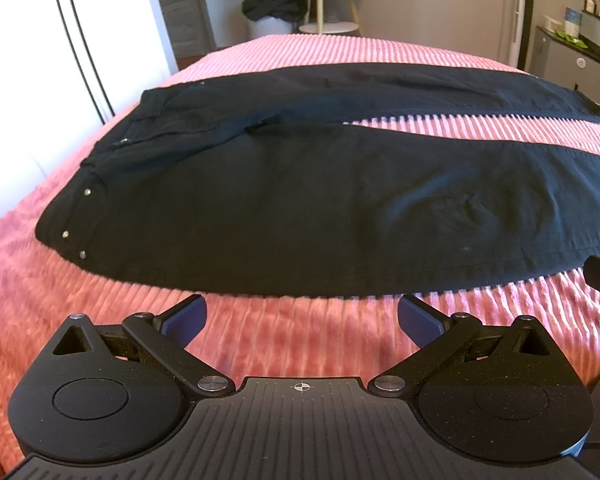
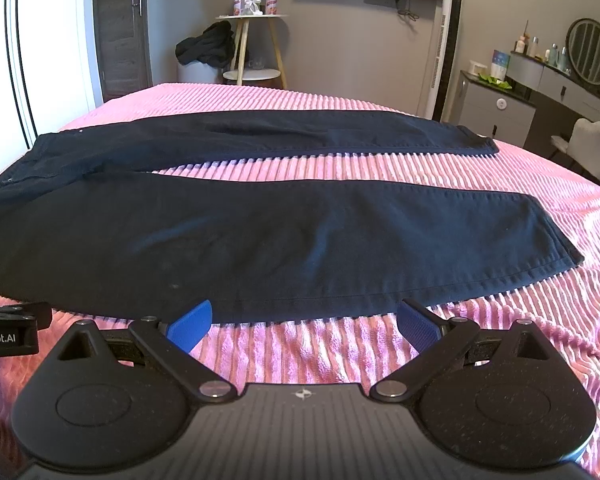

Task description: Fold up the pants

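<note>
Left gripper (image 1: 302,314) wide, holding nothing; right gripper (image 2: 304,320) likewise, both just short of near pant leg hem side. We see side table (image 2: 256,46), dark clothes heap (image 2: 206,48), dresser (image 2: 540,88) beyond bed. Black pants (image 1: 300,208) flat on pink ribbed blanket (image 1: 300,344), legs apart, waist left.

The pants (image 1: 300,208) are solid black with small silver rivets (image 1: 87,191) near the waistband; in the right wrist view the fabric reads slightly navy, possibly a lighting effect. The bedspread (image 2: 380,344) is pink with a ribbed stripe pattern, appearing more salmon in the left wrist view. Each claw, left claw (image 1: 302,314) and right claw (image 2: 304,320), is matte black with speckled housing, silver pivot pins and blue textured pads (image 2: 190,324).
</note>
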The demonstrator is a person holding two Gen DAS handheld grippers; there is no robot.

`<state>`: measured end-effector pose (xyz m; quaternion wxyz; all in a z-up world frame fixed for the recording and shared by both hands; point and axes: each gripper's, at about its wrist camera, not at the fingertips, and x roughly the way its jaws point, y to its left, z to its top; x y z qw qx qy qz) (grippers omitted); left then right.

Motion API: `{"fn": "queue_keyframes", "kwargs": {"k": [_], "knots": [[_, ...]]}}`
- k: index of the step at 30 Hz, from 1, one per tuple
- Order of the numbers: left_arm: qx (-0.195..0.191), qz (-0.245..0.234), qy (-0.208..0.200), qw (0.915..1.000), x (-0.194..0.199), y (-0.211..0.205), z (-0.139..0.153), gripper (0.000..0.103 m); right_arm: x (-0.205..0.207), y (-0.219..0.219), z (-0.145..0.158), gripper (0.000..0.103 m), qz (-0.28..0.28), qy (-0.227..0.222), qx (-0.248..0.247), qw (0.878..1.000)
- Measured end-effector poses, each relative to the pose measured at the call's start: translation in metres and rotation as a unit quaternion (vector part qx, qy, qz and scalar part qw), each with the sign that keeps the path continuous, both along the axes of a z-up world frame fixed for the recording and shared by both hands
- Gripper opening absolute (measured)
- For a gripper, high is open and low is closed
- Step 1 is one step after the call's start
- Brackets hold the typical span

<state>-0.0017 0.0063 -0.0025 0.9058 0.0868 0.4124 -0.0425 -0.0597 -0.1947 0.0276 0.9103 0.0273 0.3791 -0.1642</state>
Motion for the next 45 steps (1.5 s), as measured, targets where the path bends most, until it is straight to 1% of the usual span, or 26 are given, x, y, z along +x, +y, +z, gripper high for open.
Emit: {"fn": "queue_keyframes", "kwargs": {"k": [27, 28, 45], "knots": [[-0.005, 0.003, 0.006, 1.0000, 0.0005, -0.0017, 0.0001, 0.103, -0.0019, -0.0009, 0.0032, 0.099, 0.000, 0.001, 0.002, 1.000], [-0.005, 0.004, 0.006, 1.0000, 0.0004, -0.0018, 0.0001, 0.103, -0.0032, -0.0042, -0.0004, 0.099, -0.001, 0.000, 0.004, 1.000], [-0.010, 0.007, 0.010, 0.9999, 0.0003, -0.0018, -0.0018, 0.103, -0.0027, -0.0058, -0.0023, 0.099, -0.001, 0.000, 0.007, 1.000]]}}
